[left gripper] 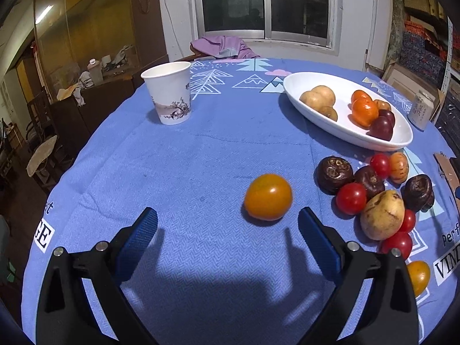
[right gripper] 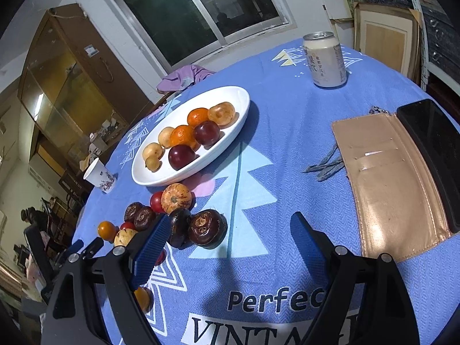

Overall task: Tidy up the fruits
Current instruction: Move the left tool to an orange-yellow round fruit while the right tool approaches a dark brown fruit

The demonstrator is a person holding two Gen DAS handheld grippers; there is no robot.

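Left gripper (left gripper: 227, 222) nearest lens, jaws spread wide, empty. Orange tomato (left gripper: 268, 197) on tablecloth (left gripper: 172, 172) just ahead, slightly right of jaw midline, near-round, no long axis. Right gripper (right gripper: 230, 230) spread, empty, near water chestnuts (right gripper: 207, 228). White dish (left gripper: 316, 115) beyond, right.

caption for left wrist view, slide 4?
Open left tool approaches orange tomato on blue tablecloth.

The counter's cloth (left gripper: 187, 158) is periwinkle blue with a herringbone weave, printed with pale tree and mountain outlines; the oval dish (left gripper: 299, 86) is plain white; the paper cup (left gripper: 169, 95) is white with dark blossom branches; the lone tomato (left gripper: 268, 197) is orange-yellow; both claws' pads (left gripper: 138, 241) are blue on black frames; the wallet (right gripper: 394, 184) is metallic rose-gold.
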